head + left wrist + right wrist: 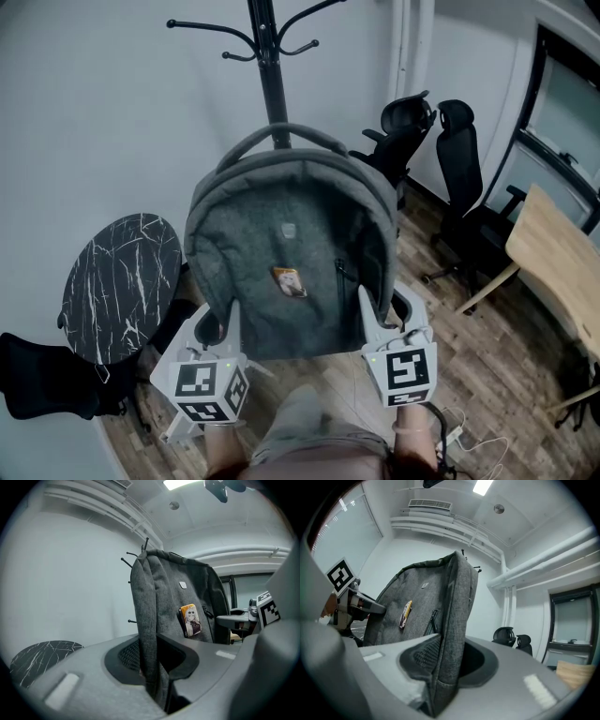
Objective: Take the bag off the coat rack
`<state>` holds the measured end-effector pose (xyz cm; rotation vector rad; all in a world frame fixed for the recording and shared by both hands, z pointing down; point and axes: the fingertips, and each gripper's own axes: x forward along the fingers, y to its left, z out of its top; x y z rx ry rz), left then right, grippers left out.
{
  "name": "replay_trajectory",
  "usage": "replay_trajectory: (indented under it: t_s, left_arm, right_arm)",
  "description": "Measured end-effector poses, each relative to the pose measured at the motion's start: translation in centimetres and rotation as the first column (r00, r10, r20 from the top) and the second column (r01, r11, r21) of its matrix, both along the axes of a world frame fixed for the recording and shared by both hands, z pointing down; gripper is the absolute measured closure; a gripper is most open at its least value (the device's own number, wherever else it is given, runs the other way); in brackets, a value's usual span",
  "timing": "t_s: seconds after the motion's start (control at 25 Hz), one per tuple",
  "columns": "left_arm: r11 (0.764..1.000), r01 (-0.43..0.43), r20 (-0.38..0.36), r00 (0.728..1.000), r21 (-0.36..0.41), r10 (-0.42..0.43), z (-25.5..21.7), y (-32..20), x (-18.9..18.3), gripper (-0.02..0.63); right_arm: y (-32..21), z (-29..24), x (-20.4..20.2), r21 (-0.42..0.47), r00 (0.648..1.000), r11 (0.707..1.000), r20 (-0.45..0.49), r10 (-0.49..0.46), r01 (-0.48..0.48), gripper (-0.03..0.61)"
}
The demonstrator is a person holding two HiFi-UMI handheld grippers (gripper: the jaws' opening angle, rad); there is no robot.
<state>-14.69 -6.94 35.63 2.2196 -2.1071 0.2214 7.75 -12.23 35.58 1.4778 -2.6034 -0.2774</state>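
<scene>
A grey felt backpack [281, 244] with a small orange badge on its front hangs upright between my two grippers, just in front of the black coat rack [270, 56]. Its top handle arches in front of the rack's pole; I cannot tell whether it touches a hook. My left gripper [220, 328] is shut on the bag's lower left edge, and the left gripper view shows the backpack [164, 602] fabric pinched in the left gripper [157, 667]. My right gripper [380, 323] is shut on the lower right edge, and the backpack [436, 602] side seam runs down into the right gripper [445, 667].
A round black marble side table [117, 281] stands at the left by the white wall. Two black office chairs [464, 178] and a wooden desk [558, 262] are at the right. A dark object [37, 375] lies at the lower left, and cables trail on the wood floor by my feet.
</scene>
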Motion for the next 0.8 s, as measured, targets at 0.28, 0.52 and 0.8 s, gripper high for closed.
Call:
replay_trajectory:
  t_s: [0.28,0.52,0.8]
  left_arm:
    - [1.000,0.008,0.004,1.000,0.007,-0.008,0.0,2.8,0.5,0.538]
    - [1.000,0.009,0.003,1.000,0.015,-0.009,0.0,5.1,1.0,0.538]
    - [1.000,0.009,0.003,1.000,0.017,-0.009,0.5,7.5,1.7,0.538]
  right_arm:
    - [2.7,0.1,0.5,0.009,1.000,1.000,0.003,-0.008,0.008,0.476]
    - [5.0,0.1,1.0,0.015,1.000,1.000,0.004,-0.009,0.009,0.476]
    - [7.5,0.6,1.7,0.016,1.000,1.000,0.007,-0.006,0.006,0.476]
